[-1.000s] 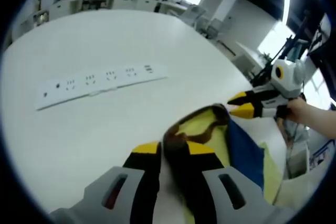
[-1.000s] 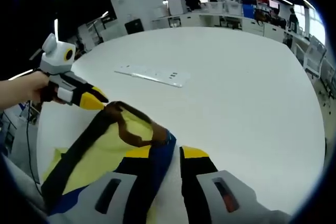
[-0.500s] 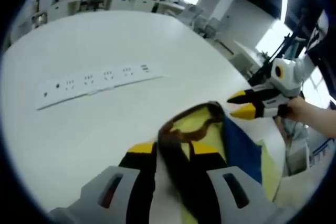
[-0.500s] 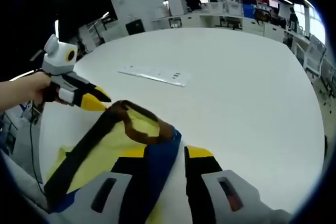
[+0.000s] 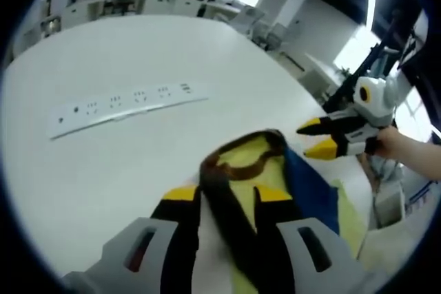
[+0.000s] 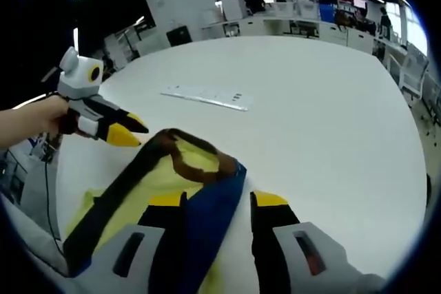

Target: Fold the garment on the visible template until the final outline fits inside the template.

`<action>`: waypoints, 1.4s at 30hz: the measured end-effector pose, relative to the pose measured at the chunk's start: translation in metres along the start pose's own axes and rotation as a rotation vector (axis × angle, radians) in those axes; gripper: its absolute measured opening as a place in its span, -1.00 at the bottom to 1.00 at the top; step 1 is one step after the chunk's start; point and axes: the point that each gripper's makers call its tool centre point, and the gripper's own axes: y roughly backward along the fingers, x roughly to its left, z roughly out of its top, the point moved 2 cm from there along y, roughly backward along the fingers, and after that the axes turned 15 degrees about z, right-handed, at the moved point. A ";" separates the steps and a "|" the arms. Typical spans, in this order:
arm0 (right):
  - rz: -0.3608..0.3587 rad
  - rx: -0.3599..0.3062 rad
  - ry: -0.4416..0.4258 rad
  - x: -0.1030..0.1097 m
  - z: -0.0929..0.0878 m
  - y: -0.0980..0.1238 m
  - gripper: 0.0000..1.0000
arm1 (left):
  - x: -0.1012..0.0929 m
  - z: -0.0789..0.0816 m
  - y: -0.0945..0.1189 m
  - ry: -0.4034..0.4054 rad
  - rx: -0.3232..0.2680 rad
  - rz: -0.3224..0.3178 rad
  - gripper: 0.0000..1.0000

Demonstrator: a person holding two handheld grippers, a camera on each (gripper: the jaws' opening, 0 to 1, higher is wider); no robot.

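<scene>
One garment (image 5: 275, 177) lies on the near part of the one white table (image 5: 138, 53); it shows three colours, pale yellow, dark blue and black, with a single brown collar loop. One long white power strip (image 5: 124, 105) rests farther out on the tabletop, and in the left gripper view it carries five groups of sockets along its length. Two grippers are counted: the left gripper (image 5: 227, 201) and the right gripper (image 6: 217, 204), each with two yellow-tipped jaws. One bare hand (image 6: 31, 120) shows, holding the left gripper at the left edge of the right gripper view.
</scene>
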 end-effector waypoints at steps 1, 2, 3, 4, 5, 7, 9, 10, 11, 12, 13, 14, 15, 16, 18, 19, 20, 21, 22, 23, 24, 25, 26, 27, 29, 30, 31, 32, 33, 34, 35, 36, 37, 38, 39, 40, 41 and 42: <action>0.001 -0.001 -0.001 0.001 0.000 0.001 -0.23 | -0.001 -0.001 0.001 0.000 -0.001 -0.002 -0.43; 0.000 -0.002 -0.001 0.002 0.000 0.002 -0.22 | -0.002 -0.001 0.002 0.000 0.000 -0.004 -0.42; 0.001 -0.004 -0.001 0.003 -0.001 0.003 -0.22 | -0.003 -0.002 0.003 -0.001 0.000 -0.006 -0.41; 0.002 -0.005 -0.002 0.004 -0.001 0.003 -0.21 | -0.003 -0.002 0.004 -0.001 0.000 -0.007 -0.40; 0.004 -0.007 -0.003 0.006 -0.001 0.004 -0.20 | -0.004 -0.002 0.006 0.000 -0.001 -0.009 -0.39; 0.008 -0.008 -0.005 0.008 -0.002 0.005 -0.17 | -0.006 -0.003 0.008 0.004 -0.005 -0.012 -0.37; 0.011 -0.009 -0.005 0.011 -0.003 0.006 -0.15 | -0.008 -0.003 0.010 0.008 -0.008 -0.015 -0.36; 0.013 -0.009 -0.005 0.013 -0.003 0.007 -0.14 | -0.008 -0.004 0.011 0.009 -0.009 -0.016 -0.35; 0.014 -0.009 -0.004 0.014 -0.004 0.007 -0.14 | -0.009 -0.004 0.012 0.010 -0.010 -0.017 -0.34; 0.014 -0.009 -0.005 0.015 -0.005 0.008 -0.13 | -0.010 -0.006 0.014 0.012 -0.009 -0.020 -0.34; 0.015 -0.010 -0.006 0.016 -0.005 0.008 -0.11 | -0.010 -0.006 0.014 0.013 -0.009 -0.021 -0.32; 0.019 -0.012 -0.010 0.019 -0.006 0.009 -0.10 | -0.011 -0.007 0.016 0.012 -0.011 -0.021 -0.31; 0.020 -0.012 -0.011 0.020 -0.006 0.010 -0.08 | -0.011 -0.008 0.017 0.013 -0.011 -0.021 -0.30; 0.023 -0.012 -0.013 0.021 -0.006 0.010 -0.05 | -0.012 -0.009 0.018 0.014 -0.011 -0.021 -0.28; 0.027 -0.012 -0.011 0.024 -0.007 0.012 -0.03 | -0.013 -0.012 0.022 0.021 -0.012 -0.023 -0.25; 0.029 -0.015 -0.007 0.026 -0.007 0.013 -0.01 | -0.014 -0.013 0.024 0.023 -0.012 -0.024 -0.22; 0.031 -0.017 -0.004 0.028 -0.007 0.014 0.01 | -0.014 -0.015 0.025 0.025 -0.013 -0.024 -0.20; 0.033 -0.019 -0.003 0.029 -0.007 0.015 0.02 | -0.014 -0.016 0.026 0.025 -0.013 -0.024 -0.19; 0.036 -0.021 -0.003 0.031 -0.007 0.015 0.04 | -0.015 -0.017 0.027 0.025 -0.014 -0.023 -0.18; 0.039 -0.022 -0.003 0.032 -0.006 0.016 0.05 | -0.015 -0.018 0.028 0.025 -0.014 -0.022 -0.17; 0.039 -0.023 -0.003 0.033 -0.007 0.017 0.06 | -0.015 -0.019 0.029 0.025 -0.014 -0.023 -0.17; 0.039 -0.026 0.000 0.035 -0.006 0.018 0.07 | -0.015 -0.019 0.030 0.026 -0.015 -0.024 -0.16; 0.041 -0.028 -0.001 0.035 -0.006 0.018 0.09 | -0.016 -0.020 0.031 0.028 -0.015 -0.024 -0.15; 0.044 -0.031 -0.001 0.037 -0.006 0.019 0.10 | -0.016 -0.021 0.033 0.028 -0.016 -0.025 -0.14; 0.047 -0.032 0.003 0.040 -0.006 0.021 0.12 | -0.018 -0.022 0.035 0.030 -0.018 -0.027 -0.12; 0.048 -0.034 0.004 0.041 -0.005 0.022 0.13 | -0.018 -0.023 0.036 0.031 -0.019 -0.029 -0.12; 0.051 -0.036 0.006 0.042 -0.005 0.023 0.15 | -0.020 -0.024 0.038 0.031 -0.020 -0.031 -0.10; 0.053 -0.038 0.006 0.043 -0.005 0.024 0.16 | -0.020 -0.025 0.039 0.030 -0.021 -0.033 -0.09; 0.054 -0.039 0.007 0.044 -0.005 0.025 0.17 | -0.021 -0.026 0.041 0.030 -0.021 -0.034 -0.08; 0.054 -0.040 0.010 0.045 -0.005 0.027 0.19 | -0.021 -0.027 0.042 0.030 -0.021 -0.034 -0.06; 0.053 -0.041 0.011 0.047 -0.005 0.028 0.20 | -0.022 -0.028 0.043 0.031 -0.021 -0.033 -0.05; 0.055 -0.043 0.011 0.048 -0.005 0.030 0.21 | -0.022 -0.029 0.044 0.032 -0.022 -0.033 -0.04; 0.056 -0.043 0.010 0.049 -0.006 0.031 0.23 | -0.023 -0.029 0.045 0.033 -0.024 -0.034 -0.04; 0.057 -0.047 0.010 0.051 -0.006 0.032 0.24 | -0.024 -0.030 0.047 0.034 -0.025 -0.036 -0.03; 0.058 -0.051 0.011 0.052 -0.005 0.033 0.25 | -0.025 -0.031 0.049 0.034 -0.026 -0.038 -0.02; 0.060 -0.054 0.014 0.055 -0.005 0.035 0.26 | -0.026 -0.032 0.050 0.033 -0.027 -0.039 -0.01; 0.061 -0.055 0.015 0.056 -0.005 0.035 0.27 | -0.027 -0.033 0.051 0.031 -0.028 -0.041 -0.01; 0.062 -0.055 0.015 0.059 -0.005 0.036 0.28 | -0.029 -0.035 0.053 0.029 -0.027 -0.043 0.00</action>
